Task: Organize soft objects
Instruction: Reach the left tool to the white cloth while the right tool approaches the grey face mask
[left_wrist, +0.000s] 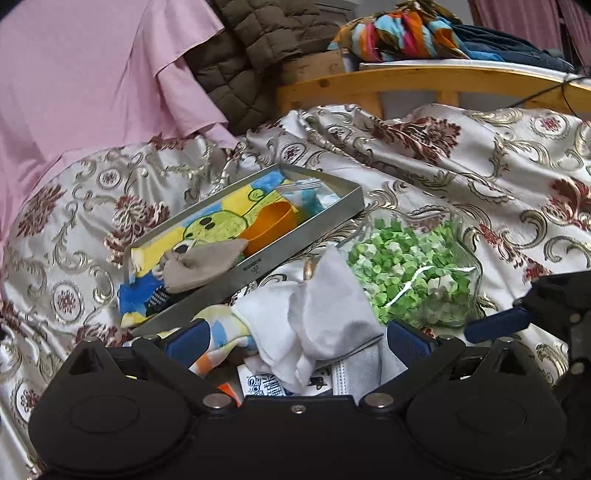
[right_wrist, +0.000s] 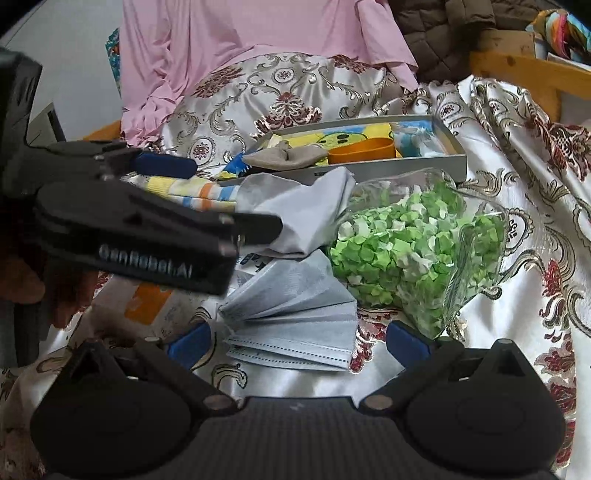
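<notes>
In tray: beige sock. Outstanding: white cloth, which our wide-open left gripper straddles; masks, which our open, empty right gripper straddles.

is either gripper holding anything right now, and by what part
The left gripper has the white cloth between its open fingers, but a firm pinch cannot be told. The right gripper holds nothing; it is open over the grey masks.

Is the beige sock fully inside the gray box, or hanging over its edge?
Hanging over. The beige sock drapes across the near wall of the gray box, one end inside beside the orange cup, the other outside.
</notes>
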